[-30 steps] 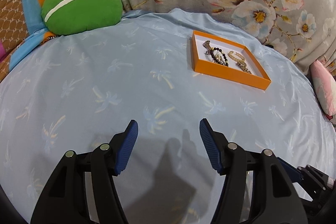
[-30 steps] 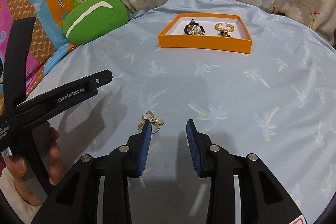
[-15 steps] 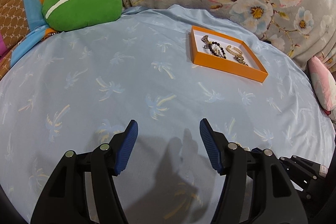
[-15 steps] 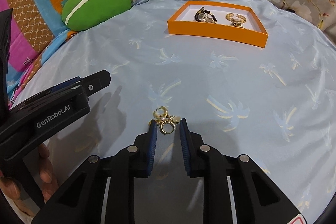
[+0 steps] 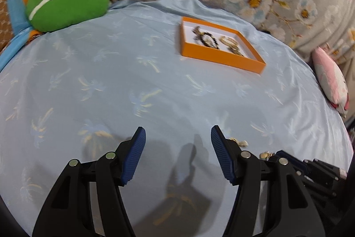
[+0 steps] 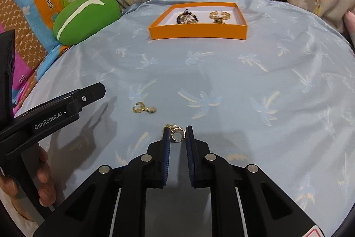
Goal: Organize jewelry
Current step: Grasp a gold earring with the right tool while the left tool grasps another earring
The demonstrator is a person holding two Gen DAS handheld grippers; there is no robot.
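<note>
At the near edge of the blue palm-print sheet [image 6: 221,72], the right gripper [image 6: 177,137] has its jaws drawn in tight around a gold hoop earring [image 6: 177,134]. Both pads touch the hoop, and a short bit of chain shows just above it. Judgement: gripping, though whether the piece is lifted clear of the cloth cannot be told. A second gold earring [image 6: 144,108], hoop plus small disc, lies loose on the sheet just left of and beyond the fingertips.

The orange tray [image 6: 197,31] sits far centre, well apart from both earrings. Inside it are a dark beaded bracelet [image 6: 187,17] on the left and a gold bangle [image 6: 218,16] on the right. Judgement: the tray is the collection point, the pinched earring is bound there, and the loose one is left for a later pass.

The left gripper [image 5: 177,154] hovers with jaws wide apart, nothing between them. Judgement: idle, held aside so the right has room.

View differences: the right wrist camera alone shows the pinch, the loose earring whole, and the person's left hand [image 6: 42,181] on the other tool's handle. The left wrist camera shows the gold pieces only as small glints behind its right finger, and the tray [image 5: 221,59] is blurred there. It adds a pink cushion [image 5: 330,79] at the right edge. A green cushion [image 6: 86,17] shows far left in both.
</note>
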